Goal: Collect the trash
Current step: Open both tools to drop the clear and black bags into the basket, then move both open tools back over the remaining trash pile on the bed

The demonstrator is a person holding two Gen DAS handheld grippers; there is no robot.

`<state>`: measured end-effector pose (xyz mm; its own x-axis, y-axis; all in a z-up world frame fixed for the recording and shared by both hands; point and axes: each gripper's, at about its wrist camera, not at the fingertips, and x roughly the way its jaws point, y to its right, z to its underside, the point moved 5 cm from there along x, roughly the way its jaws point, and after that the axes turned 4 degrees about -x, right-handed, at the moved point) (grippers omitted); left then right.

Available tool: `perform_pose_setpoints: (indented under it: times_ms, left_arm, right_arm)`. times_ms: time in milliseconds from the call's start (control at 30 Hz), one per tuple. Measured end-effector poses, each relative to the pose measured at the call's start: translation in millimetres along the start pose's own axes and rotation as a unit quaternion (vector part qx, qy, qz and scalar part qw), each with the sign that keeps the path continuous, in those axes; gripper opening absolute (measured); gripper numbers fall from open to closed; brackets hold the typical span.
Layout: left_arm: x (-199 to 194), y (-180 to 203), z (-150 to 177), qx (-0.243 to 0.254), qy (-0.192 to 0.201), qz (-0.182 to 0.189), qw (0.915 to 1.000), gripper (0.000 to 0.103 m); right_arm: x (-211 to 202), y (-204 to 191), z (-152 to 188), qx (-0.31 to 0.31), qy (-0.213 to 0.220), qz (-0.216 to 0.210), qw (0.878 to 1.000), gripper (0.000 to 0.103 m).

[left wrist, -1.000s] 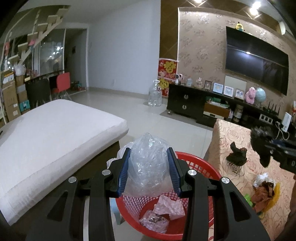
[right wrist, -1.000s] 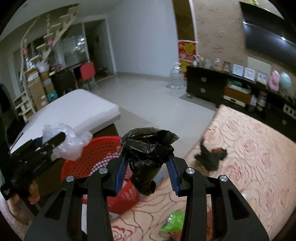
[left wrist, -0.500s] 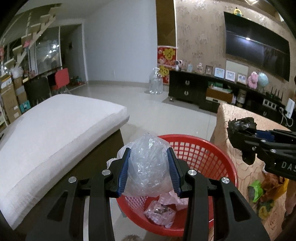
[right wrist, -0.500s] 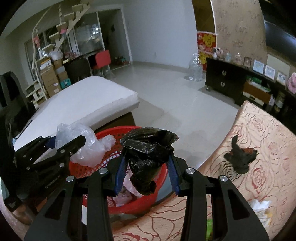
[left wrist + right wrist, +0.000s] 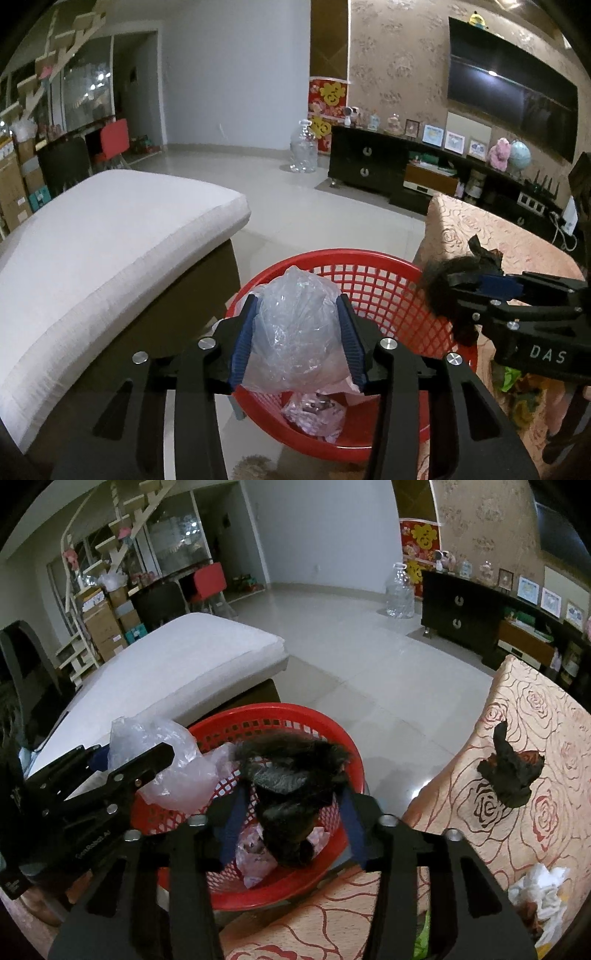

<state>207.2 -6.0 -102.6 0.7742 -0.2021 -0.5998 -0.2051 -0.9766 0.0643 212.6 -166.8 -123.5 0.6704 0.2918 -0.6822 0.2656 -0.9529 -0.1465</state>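
the left tool is clamped on a clear plastic bag above the red basket. at 3 o'clock, the right tool is clamped on a blurred black bag over the basket; black scrap lies on the desk.

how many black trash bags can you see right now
2. One black bag hangs between the right gripper fingers over the red basket; its motion blur hides whether they grip it. The other black bag lies on the rose-patterned tablecloth. More may be hidden.
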Motion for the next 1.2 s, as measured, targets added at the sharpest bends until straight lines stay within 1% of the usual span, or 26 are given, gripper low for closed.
perform_pose_setpoints:
  times_ms: [33,67,100,233,400,500,667,800,1033,1200]
  left_arm:
    - [0.3,0.9,0.2,-0.001,-0.001,0.001,1.0000,0.047]
    - [0.4,1.0,0.4,-0.001,-0.002,0.003,1.0000,0.051]
    - [0.4,0.7,-0.3,-0.001,-0.002,0.003,1.0000,0.054]
    - [-0.8,1.2,-0.6,-0.003,0.003,0.002,1.0000,0.059]
    - [-3.6,-0.7,-2.8,-0.013,0.015,-0.004,0.9998,0.070]
    - [-6.3,-5.2,-4.6,-0.020,0.023,-0.008,0.9995,0.073]
    - [-8.7,-9.0,-7.4,-0.032,0.031,-0.011,0.9989,0.075]
    - [-11.0,-8.1,-8.2,-0.029,0.039,-0.014,0.9987,0.075]
    - [-17.7,3.4,-9.1,-0.016,0.051,-0.002,0.9986,0.076]
    - [-21.1,11.5,-9.7,-0.013,0.055,0.009,0.9984,0.076]
  right_arm:
    - [-0.3,0.3,0.1,0.003,0.001,0.000,1.000,0.058]
    - [-0.6,1.1,0.0,0.005,0.003,0.000,1.000,0.060]
    - [-0.7,1.6,0.1,0.006,0.003,0.000,1.000,0.060]
    - [-2.8,4.8,1.1,0.009,0.003,0.003,1.000,0.060]
    - [-7.1,10.0,2.5,0.012,0.008,0.011,1.000,0.060]
    - [-8.8,11.9,3.3,0.011,0.010,0.017,1.000,0.060]
    - [-11.0,14.2,5.3,0.011,0.012,0.023,1.000,0.060]
    - [-17.8,16.9,4.9,0.012,0.018,0.031,0.999,0.061]
    - [-51.6,39.4,5.5,0.022,0.044,0.063,0.997,0.067]
    - [-80.9,64.4,14.3,0.036,0.059,0.098,0.993,0.071]
